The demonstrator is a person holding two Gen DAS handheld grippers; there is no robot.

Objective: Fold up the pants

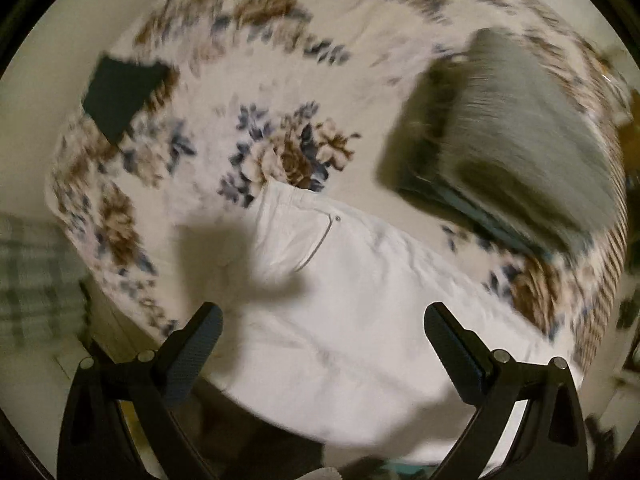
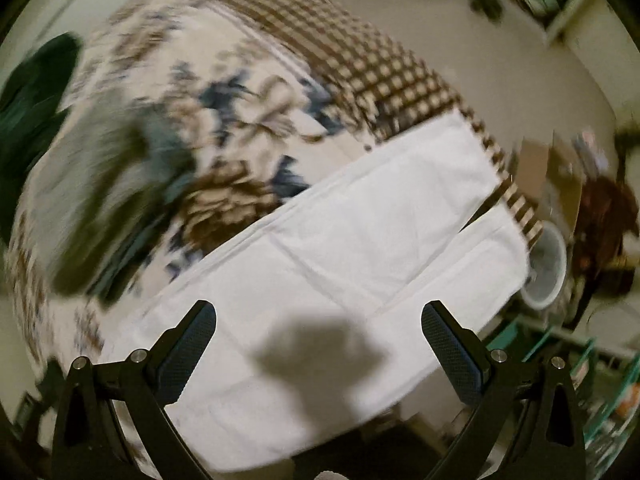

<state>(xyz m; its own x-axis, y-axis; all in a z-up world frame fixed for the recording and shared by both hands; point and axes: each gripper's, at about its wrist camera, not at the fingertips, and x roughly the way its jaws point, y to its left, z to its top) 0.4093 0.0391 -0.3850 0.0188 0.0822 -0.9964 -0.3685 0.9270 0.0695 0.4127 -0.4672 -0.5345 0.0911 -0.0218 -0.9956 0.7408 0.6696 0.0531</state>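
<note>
White pants [image 1: 360, 280] x1 on floral bedspread [image 1: 240, 80]; 2 tongs, left tongs [image 1: 322, 328] & right tongs [image 2: 319, 326], both released.

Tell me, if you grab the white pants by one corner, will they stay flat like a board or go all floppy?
Probably floppy. The white pants lie limp on the flowered bedspread with soft creases, so a lifted corner would likely sag and drag the rest. They look like thin cloth, so probably light. The soft bedspread might bunch up if they are pushed.

white pants [image 1: 360, 280] lying flat along the bed's [image 1: 224, 92] near edge, waistband and front pocket at one end, two legs [image 2: 400, 208] lying side by side.
</note>
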